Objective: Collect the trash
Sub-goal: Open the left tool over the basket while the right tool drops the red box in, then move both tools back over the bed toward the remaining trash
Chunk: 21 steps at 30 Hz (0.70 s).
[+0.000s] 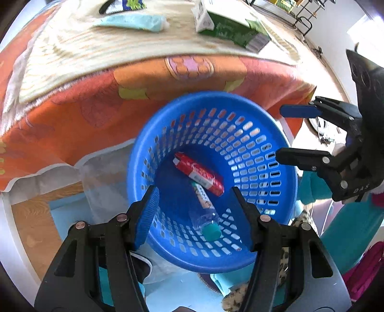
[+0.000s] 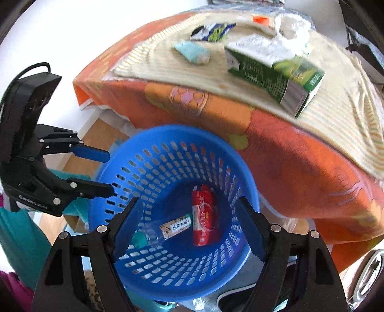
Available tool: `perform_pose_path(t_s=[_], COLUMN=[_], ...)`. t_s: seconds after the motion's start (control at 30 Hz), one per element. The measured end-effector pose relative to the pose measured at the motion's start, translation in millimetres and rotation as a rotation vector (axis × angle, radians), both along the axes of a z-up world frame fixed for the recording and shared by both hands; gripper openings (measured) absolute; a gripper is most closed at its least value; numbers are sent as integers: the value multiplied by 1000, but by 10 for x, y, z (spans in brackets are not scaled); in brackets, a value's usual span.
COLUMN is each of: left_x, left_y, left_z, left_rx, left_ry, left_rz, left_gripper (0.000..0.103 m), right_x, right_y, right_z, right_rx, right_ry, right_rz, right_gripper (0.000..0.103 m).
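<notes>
A blue perforated basket (image 1: 240, 260) (image 2: 168, 291) stands below the table edge. Inside lie a red wrapper (image 1: 199, 174) (image 2: 204, 218) and a clear plastic bottle (image 1: 204, 211) (image 2: 165, 230) with a teal cap. My left gripper (image 1: 194, 216) (image 2: 106, 171) is open and empty above the basket. My right gripper (image 2: 189, 228) (image 1: 279, 130) is open and empty over the basket too. On the table lie a green carton (image 1: 230, 26) (image 2: 271, 74), a light blue packet (image 1: 134, 21) (image 2: 192, 51) and a blue-and-green wrapper (image 2: 213, 31).
An orange flowered cloth (image 1: 96, 108) (image 2: 288, 148) with a striped beige mat (image 1: 96, 48) (image 2: 168, 60) covers the table. Crumpled white tissue (image 2: 290, 28) sits at the far side. Teal and patterned fabric (image 1: 348, 230) lies around the basket.
</notes>
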<state>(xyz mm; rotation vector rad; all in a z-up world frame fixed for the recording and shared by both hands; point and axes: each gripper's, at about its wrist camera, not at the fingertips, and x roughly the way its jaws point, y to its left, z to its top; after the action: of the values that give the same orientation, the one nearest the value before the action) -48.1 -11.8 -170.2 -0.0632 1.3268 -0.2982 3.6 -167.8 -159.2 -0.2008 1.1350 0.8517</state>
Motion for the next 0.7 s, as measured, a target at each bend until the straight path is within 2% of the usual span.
perform_pose_path(t_s=[0.2, 0.43, 0.7], left_x=[132, 411, 788], left_y=[43, 166, 342], left_z=[216, 544, 753], left_rx=[-19, -28, -49], left_ry=[-52, -127, -163], left_rz=[30, 96, 190], left_gripper=[62, 62, 62], right_x=[75, 163, 348], right_y=[-67, -85, -70], right_z=[221, 507, 757], right_rx=[33, 42, 52], right_ry=[-44, -138, -202], right_rz=[-17, -7, -1], right_gripper=[79, 79, 79])
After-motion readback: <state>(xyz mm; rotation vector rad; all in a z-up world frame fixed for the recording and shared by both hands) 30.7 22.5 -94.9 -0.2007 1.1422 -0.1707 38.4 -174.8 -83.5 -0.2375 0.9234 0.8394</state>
